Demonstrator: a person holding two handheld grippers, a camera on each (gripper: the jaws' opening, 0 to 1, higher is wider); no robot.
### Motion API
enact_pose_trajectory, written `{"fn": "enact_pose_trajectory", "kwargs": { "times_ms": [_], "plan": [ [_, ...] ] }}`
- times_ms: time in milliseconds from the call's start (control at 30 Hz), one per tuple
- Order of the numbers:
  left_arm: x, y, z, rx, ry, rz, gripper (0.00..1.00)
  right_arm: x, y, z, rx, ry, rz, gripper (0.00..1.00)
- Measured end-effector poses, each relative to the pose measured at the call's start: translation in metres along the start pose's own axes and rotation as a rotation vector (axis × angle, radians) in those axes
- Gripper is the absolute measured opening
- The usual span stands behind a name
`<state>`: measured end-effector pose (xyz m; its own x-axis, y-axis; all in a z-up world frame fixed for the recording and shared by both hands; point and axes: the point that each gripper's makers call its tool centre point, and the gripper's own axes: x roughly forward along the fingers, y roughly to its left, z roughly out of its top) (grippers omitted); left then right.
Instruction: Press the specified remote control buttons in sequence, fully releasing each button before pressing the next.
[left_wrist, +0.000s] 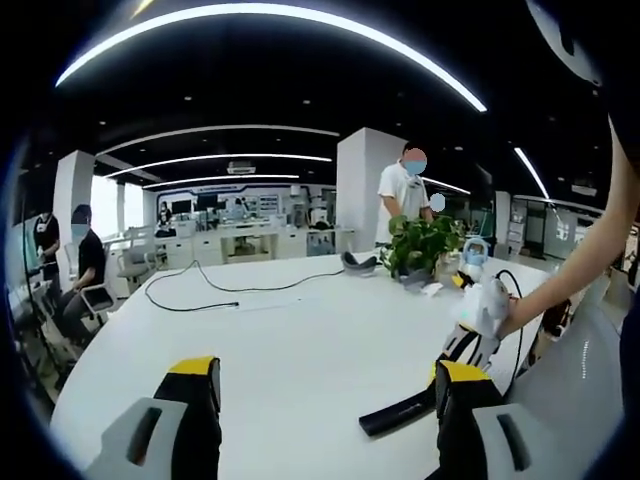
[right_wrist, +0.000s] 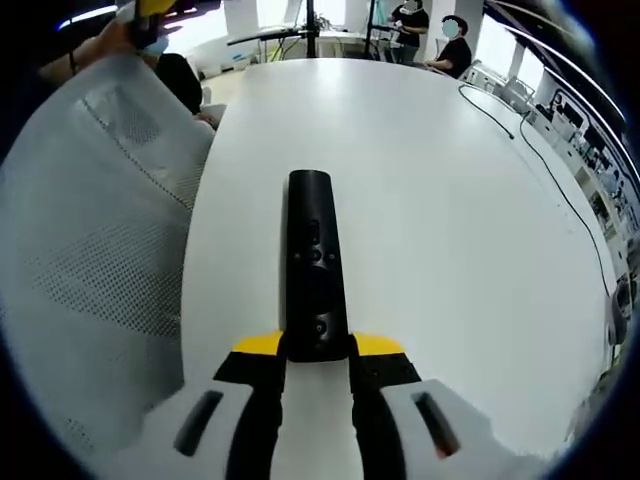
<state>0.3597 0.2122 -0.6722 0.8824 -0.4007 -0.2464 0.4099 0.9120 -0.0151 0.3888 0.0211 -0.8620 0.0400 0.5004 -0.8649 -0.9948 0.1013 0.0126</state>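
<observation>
On the white desk (right_wrist: 420, 200), the remote (right_wrist: 314, 270) lies flat, its near end clamped by the right hand-held gripper (right_wrist: 317, 352), steadying it for presses. Left hand-held gripper (left_wrist: 325, 385) hovers released.

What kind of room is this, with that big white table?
Most likely an open-plan office or lab. A large white table carries a black remote control, a potted plant and a trailing cable, with rows of desks behind under strip ceiling lights.
</observation>
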Motion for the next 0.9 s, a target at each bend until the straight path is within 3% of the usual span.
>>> {"fn": "enact_pose_trajectory", "kwargs": {
  "times_ms": [367, 900],
  "plan": [
    [0.000, 0.001, -0.001, -0.030, 0.001, -0.008, 0.91, 0.001, -0.020, 0.004, 0.015, -0.003, 0.000, 0.24],
    [0.000, -0.002, -0.002, 0.046, 0.018, -0.001, 0.91, 0.004, -0.059, 0.009, 0.043, -0.017, -0.025, 0.24]
  ]
}}
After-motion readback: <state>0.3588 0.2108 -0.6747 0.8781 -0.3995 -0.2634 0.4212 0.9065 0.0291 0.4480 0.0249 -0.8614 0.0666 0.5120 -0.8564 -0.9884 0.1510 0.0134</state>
